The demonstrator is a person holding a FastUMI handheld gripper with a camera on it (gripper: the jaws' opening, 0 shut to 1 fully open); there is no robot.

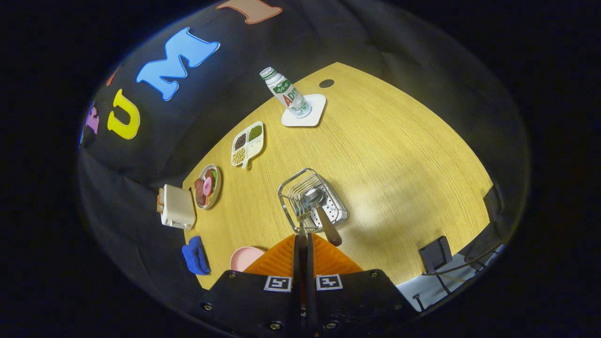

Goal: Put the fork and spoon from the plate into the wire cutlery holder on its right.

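Gripper [303, 239] fingers clamp together on the fork [301, 219], tines up at the holder's [312, 195] near rim. Spoon [319, 206] already leans in the holder, handle over the rim. Plate [244, 257] sits at 8 o'clock. Bare table [399, 164] spreads from 1 to 4 o'clock.

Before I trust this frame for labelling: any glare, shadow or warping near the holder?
Gripper view: a bright sheen washes the table just beyond the wire holder, with a soft shadow beside it; fisheye bends the table edge and tilts the bottle; the fork, pinched between the orange fingers, and the spoon stay sharp.
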